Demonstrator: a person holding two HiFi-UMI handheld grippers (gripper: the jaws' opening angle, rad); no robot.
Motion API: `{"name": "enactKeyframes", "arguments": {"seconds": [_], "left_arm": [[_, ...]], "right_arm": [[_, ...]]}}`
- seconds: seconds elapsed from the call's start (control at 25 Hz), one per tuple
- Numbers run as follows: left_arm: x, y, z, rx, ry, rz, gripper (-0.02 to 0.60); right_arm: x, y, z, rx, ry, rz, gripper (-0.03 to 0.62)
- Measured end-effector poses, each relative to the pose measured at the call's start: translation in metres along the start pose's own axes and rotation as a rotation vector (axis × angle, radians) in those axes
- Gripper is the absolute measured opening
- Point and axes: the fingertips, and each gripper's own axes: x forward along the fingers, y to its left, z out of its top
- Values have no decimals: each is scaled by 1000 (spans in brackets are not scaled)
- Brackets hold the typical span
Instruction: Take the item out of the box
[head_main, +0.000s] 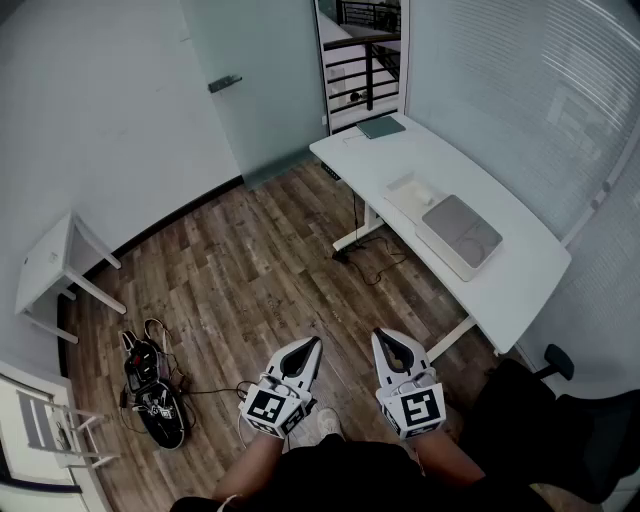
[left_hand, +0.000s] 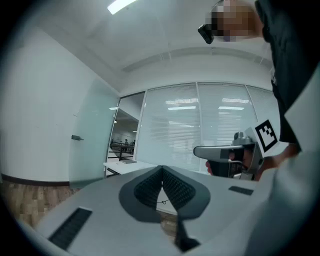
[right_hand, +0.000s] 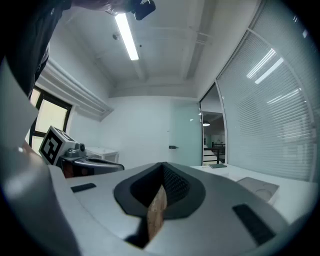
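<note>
Office, wood floor (head_main: 250, 280) | left gripper (head_main: 313, 345) jaws together, empty | right gripper (head_main: 386, 337) jaws together, empty | white box (head_main: 430, 243) on desk (head_main: 520, 270), grey slab (head_main: 462, 228) inside, well apart from both

Probably office: white desk (head_main: 445, 165), window blinds (head_main: 510, 80)

What is in the box (head_main: 458, 232) on the white desk (head_main: 520, 285) is too small to tell, and the black chair (head_main: 590, 440) beside the desk is cut off.

A white table (head_main: 400, 160) carries a white box (head_main: 436, 246) and a green book (head_main: 381, 127).
</note>
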Motion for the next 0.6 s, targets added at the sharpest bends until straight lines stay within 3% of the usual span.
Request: {"name": "enactKeyframes", "arguments": {"seconds": [0.6], "left_arm": [[-14,16,-21,-45,59,46,12]], "right_arm": [[-3,6,-13,68,14,-17,6]]}}
